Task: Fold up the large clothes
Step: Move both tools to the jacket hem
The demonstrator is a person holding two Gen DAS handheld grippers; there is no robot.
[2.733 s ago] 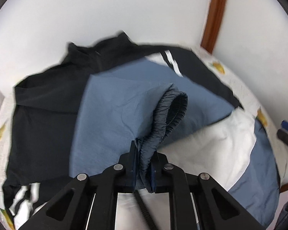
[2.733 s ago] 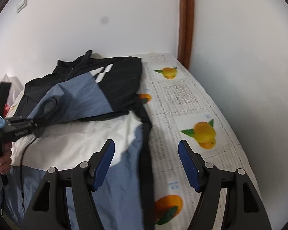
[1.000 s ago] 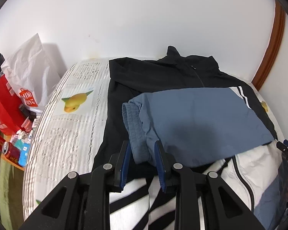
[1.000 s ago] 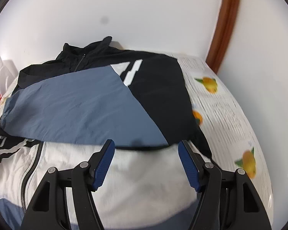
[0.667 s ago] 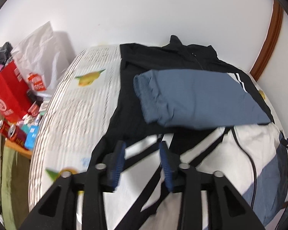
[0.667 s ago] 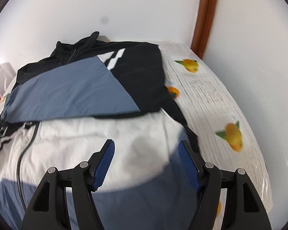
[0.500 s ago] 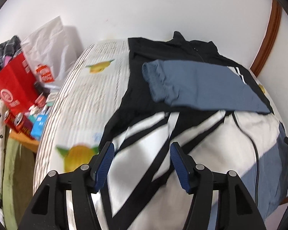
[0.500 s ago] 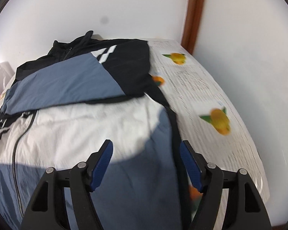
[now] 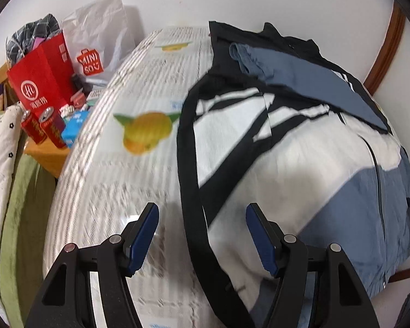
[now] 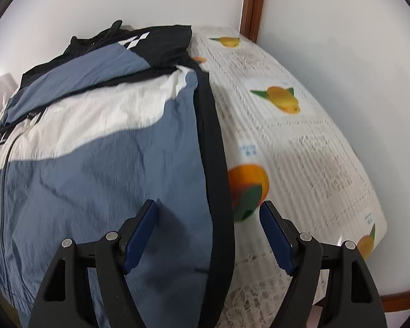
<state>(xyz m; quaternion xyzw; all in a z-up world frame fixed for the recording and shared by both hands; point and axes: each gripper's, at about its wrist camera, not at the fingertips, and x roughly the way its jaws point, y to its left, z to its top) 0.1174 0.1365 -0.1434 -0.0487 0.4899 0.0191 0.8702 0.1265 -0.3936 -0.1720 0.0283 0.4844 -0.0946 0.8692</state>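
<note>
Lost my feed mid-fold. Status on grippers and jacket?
Left gripper open, right gripper open, both empty. Jacket flat on bed, blue sleeve folded across chest. Nothing in the way.

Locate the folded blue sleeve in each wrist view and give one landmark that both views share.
Left wrist: the blue sleeve lies upper right of centre, across the jacket's black chest, cuff toward the left.
Right wrist: the sleeve lies upper left, across the same jacket, its cuff end near the left edge.
Shared landmark: the brown wooden trim against the white wall.
</note>
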